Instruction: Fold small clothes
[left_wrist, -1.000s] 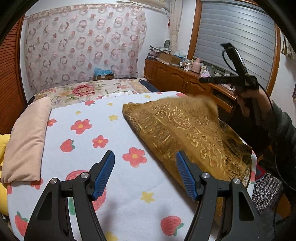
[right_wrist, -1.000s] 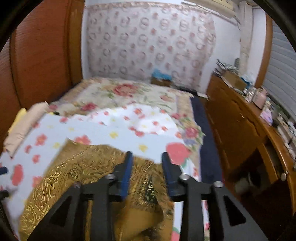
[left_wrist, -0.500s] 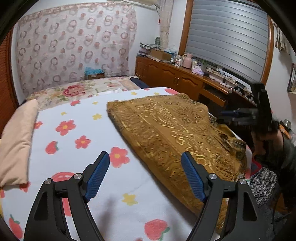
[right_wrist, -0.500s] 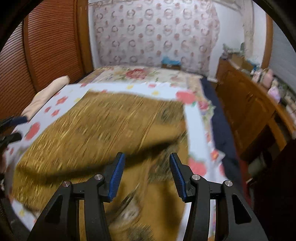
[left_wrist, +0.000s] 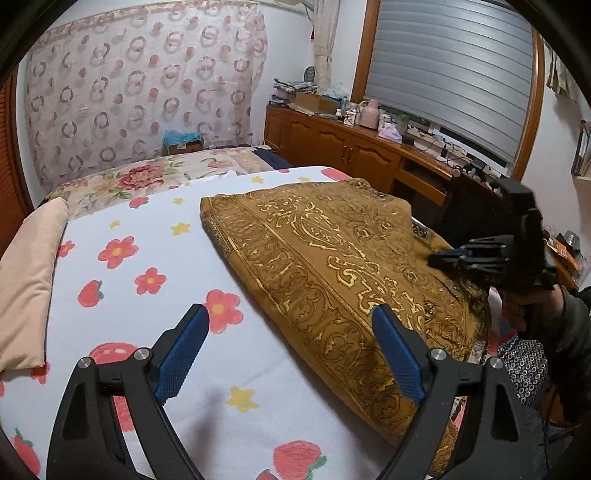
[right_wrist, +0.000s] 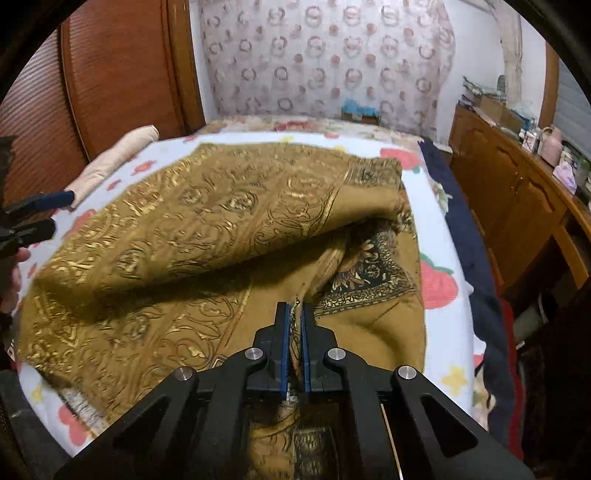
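Across the left wrist view, the mustard-brown cloth with gold scroll print (left_wrist: 332, 273) lies folded over itself on the white bedsheet printed with red flowers and strawberries (left_wrist: 155, 266), filling the picture from 12 toward 5 o'clock. The left gripper (left_wrist: 291, 350) hangs above the sheet with its jaws wide apart after opening further, nothing between them; its right pad is over the cloth's near edge. At 3 o'clock the right gripper (left_wrist: 439, 258) meets the cloth's far side.

From the right wrist view, the right gripper (right_wrist: 294, 314) has just snapped closed on a raised ridge of the cloth (right_wrist: 207, 229) at 6 o'clock. The bite looks thin, so a pull may slip it free. It may also hold only one layer, dragging the fold askew. The cloth drapes off the bed at 6 o'clock and could slide.
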